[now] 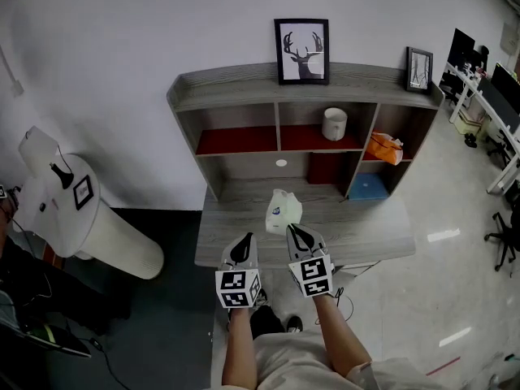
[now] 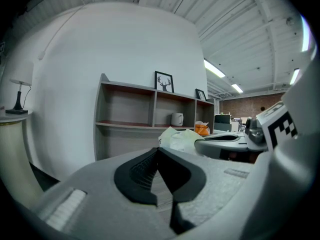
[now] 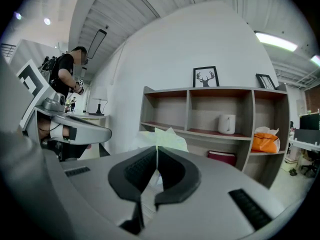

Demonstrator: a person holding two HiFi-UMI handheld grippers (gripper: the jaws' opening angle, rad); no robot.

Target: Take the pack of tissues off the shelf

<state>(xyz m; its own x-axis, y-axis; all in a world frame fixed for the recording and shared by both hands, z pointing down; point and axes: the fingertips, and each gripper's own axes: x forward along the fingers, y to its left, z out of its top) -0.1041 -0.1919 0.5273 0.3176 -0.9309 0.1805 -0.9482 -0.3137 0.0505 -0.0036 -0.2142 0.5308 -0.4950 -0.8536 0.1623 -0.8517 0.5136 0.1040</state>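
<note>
The right tongs point(image 3: 156, 148) pinch the thin edge of a pale soft plastic tissue pack point(image 3: 171, 137) before a grey wooden shelf point(image 3: 215, 90).

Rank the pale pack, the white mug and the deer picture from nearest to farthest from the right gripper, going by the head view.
1. The pale pack: on the desk top, just ahead of the right gripper.
2. The white mug: farther back, in the middle compartment of the shelf unit.
3. The deer picture: standing on top of the shelf unit, at the very back.
</note>
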